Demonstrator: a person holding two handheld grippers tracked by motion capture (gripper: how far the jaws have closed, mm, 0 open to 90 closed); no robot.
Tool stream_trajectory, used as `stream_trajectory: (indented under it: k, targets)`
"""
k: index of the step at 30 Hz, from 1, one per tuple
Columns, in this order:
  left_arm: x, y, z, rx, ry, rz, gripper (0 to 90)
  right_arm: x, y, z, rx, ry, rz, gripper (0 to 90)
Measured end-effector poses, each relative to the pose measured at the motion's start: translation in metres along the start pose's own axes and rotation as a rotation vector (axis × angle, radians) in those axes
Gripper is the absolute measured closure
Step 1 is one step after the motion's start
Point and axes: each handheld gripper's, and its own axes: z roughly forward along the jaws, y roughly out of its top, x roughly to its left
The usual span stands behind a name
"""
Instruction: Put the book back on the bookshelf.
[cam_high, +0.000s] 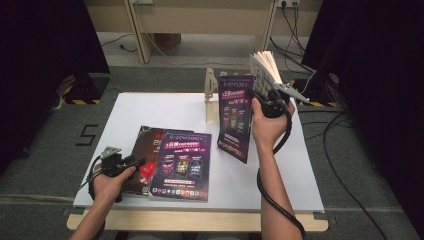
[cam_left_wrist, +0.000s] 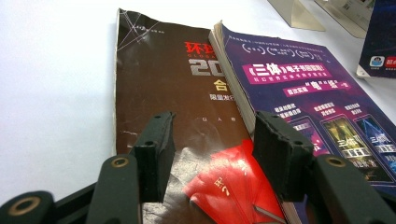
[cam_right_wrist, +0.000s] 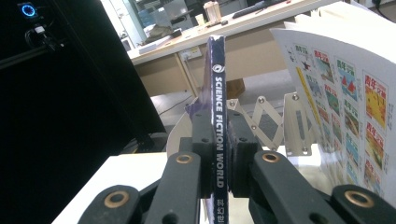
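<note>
A purple magazine (cam_high: 235, 117) stands upright on the white table (cam_high: 165, 107), and my right gripper (cam_high: 261, 101) is shut on its spine. In the right gripper view the jaws (cam_right_wrist: 218, 129) pinch the dark blue spine (cam_right_wrist: 217, 79) printed "SCIENCE FICTION WORLD". At the front left a second purple magazine (cam_high: 182, 165) lies partly over a dark brown one (cam_high: 147, 145). My left gripper (cam_high: 139, 164) hovers open over the brown cover (cam_left_wrist: 163, 79). Its pads (cam_left_wrist: 217, 133) straddle a red patch (cam_left_wrist: 229, 182), and the right pad sits beside the purple magazine's edge (cam_left_wrist: 299, 93).
A wooden rack (cam_high: 212, 95) stands at the back of the table behind the held magazine. A book with fanned white pages (cam_high: 265, 65) leans in it, close to my right gripper; its printed pages (cam_right_wrist: 345, 93) are at the right. Cables lie on the floor at the right.
</note>
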Motion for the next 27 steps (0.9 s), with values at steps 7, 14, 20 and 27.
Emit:
stream_trajectory:
  k: [7, 14, 20, 27]
  targets:
    - [0.0, 0.0, 0.0, -0.001, 0.0, 0.003, 47.6, 0.001, 0.002, 0.004, -0.005, 0.006, 0.006, 84.6]
    - [0.001, 0.0, 0.001, 0.002, 0.0, 0.004, 47.7, 0.002, 0.005, 0.007, -0.006, 0.006, 0.004, 84.6]
    - [0.001, 0.002, -0.001, -0.008, 0.002, -0.001, 47.7, 0.005, 0.008, 0.011, -0.019, 0.005, -0.005, 84.6]
    - [0.001, 0.001, 0.0, -0.002, -0.003, 0.0, 47.6, 0.004, 0.008, 0.014, -0.031, -0.006, -0.007, 84.6]
